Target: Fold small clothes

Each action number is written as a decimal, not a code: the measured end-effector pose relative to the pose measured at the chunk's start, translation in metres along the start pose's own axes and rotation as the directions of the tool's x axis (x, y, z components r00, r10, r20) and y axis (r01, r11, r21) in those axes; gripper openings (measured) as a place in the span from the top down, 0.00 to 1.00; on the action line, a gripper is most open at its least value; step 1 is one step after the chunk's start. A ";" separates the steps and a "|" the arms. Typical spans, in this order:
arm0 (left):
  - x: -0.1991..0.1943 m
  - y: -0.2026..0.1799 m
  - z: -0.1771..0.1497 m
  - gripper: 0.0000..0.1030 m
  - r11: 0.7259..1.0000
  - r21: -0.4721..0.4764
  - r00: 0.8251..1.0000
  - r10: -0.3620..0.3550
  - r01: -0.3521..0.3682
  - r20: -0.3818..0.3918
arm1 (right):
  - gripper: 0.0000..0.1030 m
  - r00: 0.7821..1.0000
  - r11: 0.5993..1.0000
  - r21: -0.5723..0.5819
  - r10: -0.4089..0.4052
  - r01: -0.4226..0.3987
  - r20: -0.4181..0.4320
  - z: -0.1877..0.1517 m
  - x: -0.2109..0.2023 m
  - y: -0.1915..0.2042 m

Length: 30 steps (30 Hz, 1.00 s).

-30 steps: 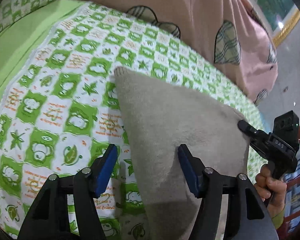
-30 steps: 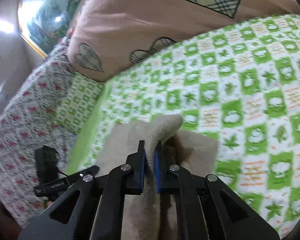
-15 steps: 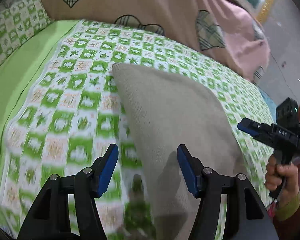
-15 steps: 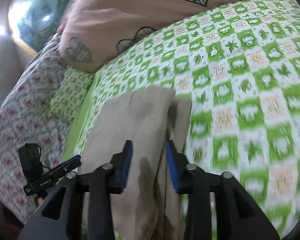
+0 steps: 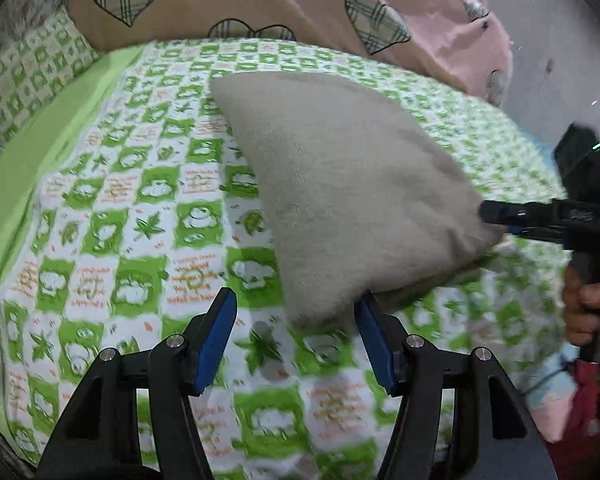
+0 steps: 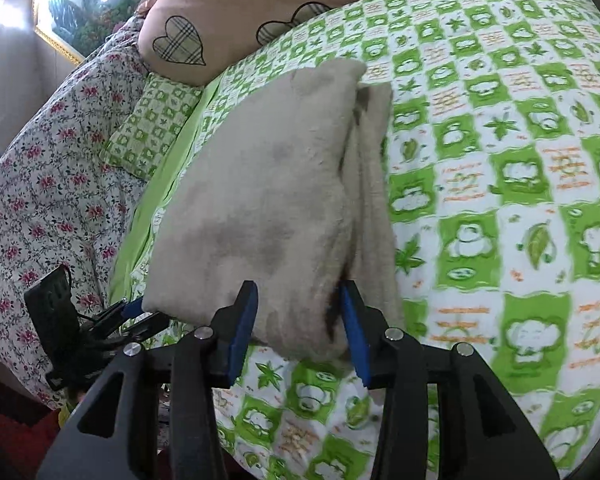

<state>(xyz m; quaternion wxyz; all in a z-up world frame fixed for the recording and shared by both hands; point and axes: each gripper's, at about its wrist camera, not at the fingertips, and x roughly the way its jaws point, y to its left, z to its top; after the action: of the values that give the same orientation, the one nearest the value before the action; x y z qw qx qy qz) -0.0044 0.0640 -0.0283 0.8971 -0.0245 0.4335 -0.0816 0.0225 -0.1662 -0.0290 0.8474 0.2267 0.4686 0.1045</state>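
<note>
With both my grippers angled down over the bed, the folded beige garment [image 5: 352, 184] lies flat on the green-and-white checked sheet [image 5: 148, 216]. My left gripper [image 5: 296, 336] has its blue pads spread wide, nothing pinched, the cloth's near corner just past them. My right gripper [image 6: 300, 328] stands parted too, the near edge of the garment [image 6: 260, 208] sitting between the pads, not squeezed. Behind it all, a pink heart-patterned quilt [image 5: 284, 4] is bunched up.
</note>
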 end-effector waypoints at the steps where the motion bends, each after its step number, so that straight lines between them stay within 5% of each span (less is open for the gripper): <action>1: 0.004 -0.002 0.000 0.43 1.000 0.010 1.000 0.028 -0.028 -0.001 | 0.73 1.000 1.000 -0.007 -0.006 0.006 -0.003 0.001 0.003 0.002; 3: 0.011 -0.002 -0.001 0.62 0.996 0.010 0.996 0.086 -0.086 -0.009 | 0.92 1.000 1.000 -0.002 -0.021 0.021 -0.014 0.002 0.006 0.003; 5: 0.007 0.002 -0.002 0.77 0.997 -0.041 0.998 0.059 -0.059 -0.004 | 0.93 1.000 1.000 -0.014 -0.009 0.010 0.019 0.007 -0.005 0.010; 10: 0.001 0.006 -0.006 0.85 0.992 -0.115 0.998 0.056 -0.055 -0.001 | 0.94 0.994 0.990 -0.121 -0.063 0.074 0.089 0.013 -0.034 0.023; 14: 0.017 0.010 -0.010 0.87 0.985 -0.171 0.997 0.022 -0.034 -0.072 | 0.94 0.980 0.973 -0.123 -0.198 0.197 0.008 0.003 -0.006 -0.005; 20: 0.020 0.022 -0.008 0.85 0.975 -0.223 0.994 -0.041 0.019 -0.097 | 0.94 0.971 0.961 -0.146 -0.239 0.234 -0.017 -0.006 0.015 -0.013; 24: 0.011 0.024 -0.011 0.80 0.983 -0.176 0.991 -0.079 0.060 -0.104 | 0.93 0.972 0.963 -0.143 -0.233 0.226 -0.033 -0.003 0.012 -0.014; 28: -0.014 0.027 -0.014 0.82 0.985 -0.126 0.988 -0.130 0.119 -0.080 | 0.73 0.973 0.970 -0.091 -0.229 0.224 -0.040 -0.005 0.000 -0.020; 30: -0.029 0.028 -0.003 0.82 0.983 -0.105 0.986 -0.159 0.153 -0.042 | 0.73 0.974 0.974 -0.058 -0.223 0.221 -0.032 -0.003 -0.011 -0.022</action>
<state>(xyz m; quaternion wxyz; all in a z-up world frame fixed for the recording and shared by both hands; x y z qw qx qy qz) -0.0212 0.0966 -0.0113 0.8743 -0.1018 0.4564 -0.1302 0.0136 -0.1887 -0.0325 0.8505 0.1479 0.5041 0.0259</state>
